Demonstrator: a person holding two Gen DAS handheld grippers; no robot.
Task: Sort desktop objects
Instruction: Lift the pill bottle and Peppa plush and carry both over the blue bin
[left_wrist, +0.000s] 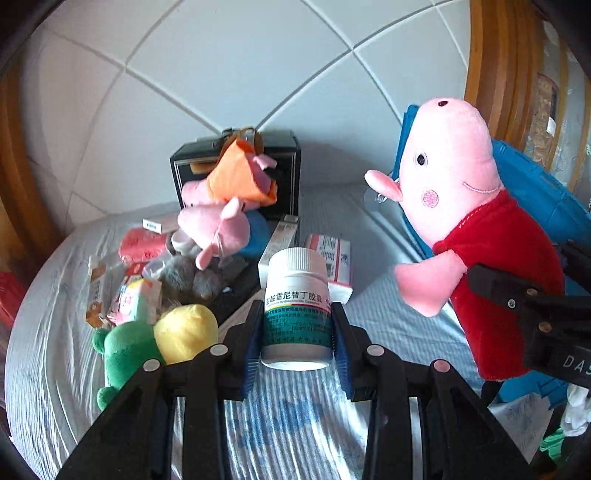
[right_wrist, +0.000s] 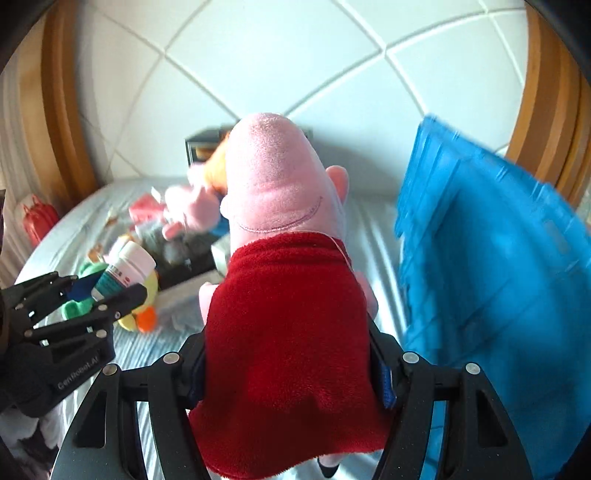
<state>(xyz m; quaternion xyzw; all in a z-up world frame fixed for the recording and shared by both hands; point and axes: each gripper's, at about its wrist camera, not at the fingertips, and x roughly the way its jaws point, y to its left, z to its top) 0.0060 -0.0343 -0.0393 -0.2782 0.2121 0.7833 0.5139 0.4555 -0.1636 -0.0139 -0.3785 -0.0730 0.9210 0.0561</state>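
My left gripper (left_wrist: 295, 325) is shut on a white medicine bottle (left_wrist: 297, 291) with a teal label, held upright above the striped sheet (left_wrist: 391, 332). The right wrist view shows the same bottle (right_wrist: 127, 267) and left gripper (right_wrist: 107, 290) at the left. My right gripper (right_wrist: 291, 365) is shut on a pink pig plush (right_wrist: 277, 199) in a red dress, its pads pressing on the dress at both sides. In the left wrist view the pig plush (left_wrist: 454, 184) hangs at the right, with the right gripper (left_wrist: 528, 273) behind it.
A blue crate (right_wrist: 498, 258) stands tilted at the right. At the left lies a pile: a smaller pig plush in orange (left_wrist: 229, 192), a green and yellow plush (left_wrist: 155, 339), medicine boxes (left_wrist: 330, 258) and a black box (left_wrist: 288, 162). A white padded wall rises behind.
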